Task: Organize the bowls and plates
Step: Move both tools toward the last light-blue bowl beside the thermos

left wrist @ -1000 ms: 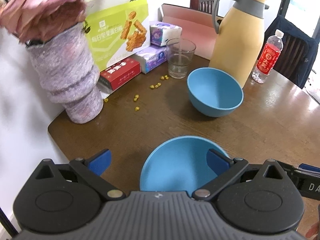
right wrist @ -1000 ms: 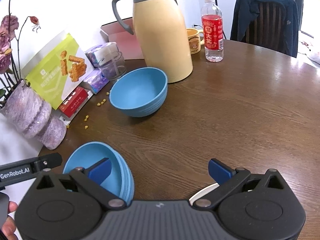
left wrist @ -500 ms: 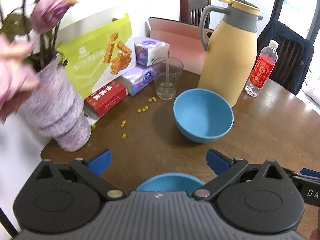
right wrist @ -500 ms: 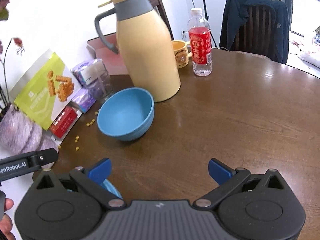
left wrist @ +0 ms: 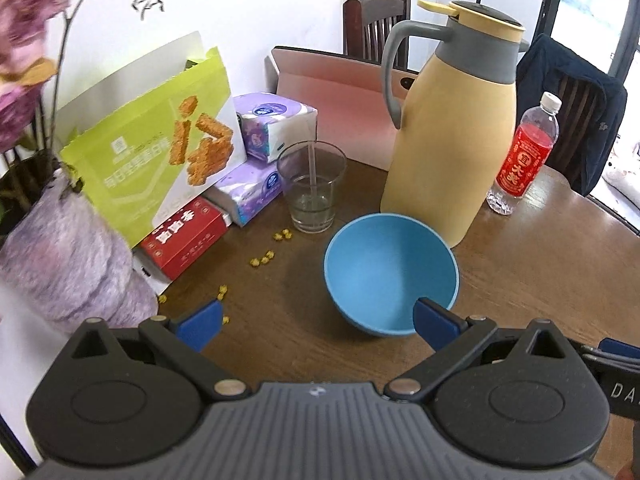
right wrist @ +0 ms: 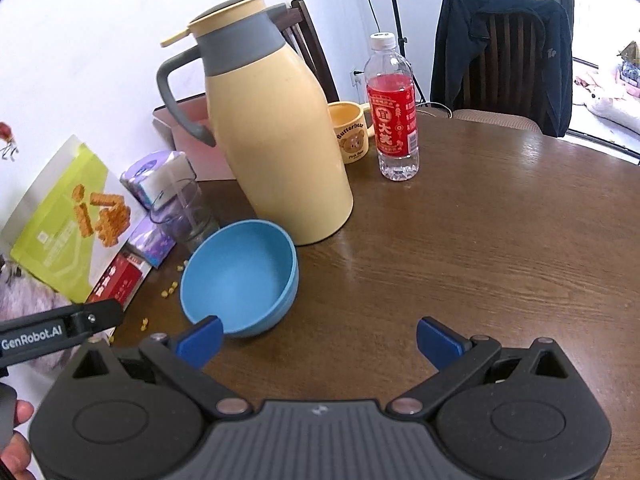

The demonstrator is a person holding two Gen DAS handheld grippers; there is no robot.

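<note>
A blue bowl [left wrist: 390, 274] sits on the brown wooden table [right wrist: 500, 240] near a yellow thermos [right wrist: 272, 152]; the left gripper [left wrist: 318, 322] and right gripper [right wrist: 320, 338] both have jaws spread wide, holding nothing.

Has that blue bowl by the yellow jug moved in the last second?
No. The blue bowl still sits just in front of the yellow jug, beside the glass; only the cameras shifted.

The right gripper [right wrist: 319, 338] hangs over the brown desk [right wrist: 500, 248] with its jaws spread wide and nothing between them. A blue bowl [right wrist: 240, 278] sits upright just ahead of its left fingertip, close beside a tall yellow jug [right wrist: 276, 152]. Behind the jug stand a bear mug [right wrist: 350, 132] and a red-labelled bottle [right wrist: 394, 116], and the left gripper [right wrist: 60, 330] pokes in from the left edge.
</note>
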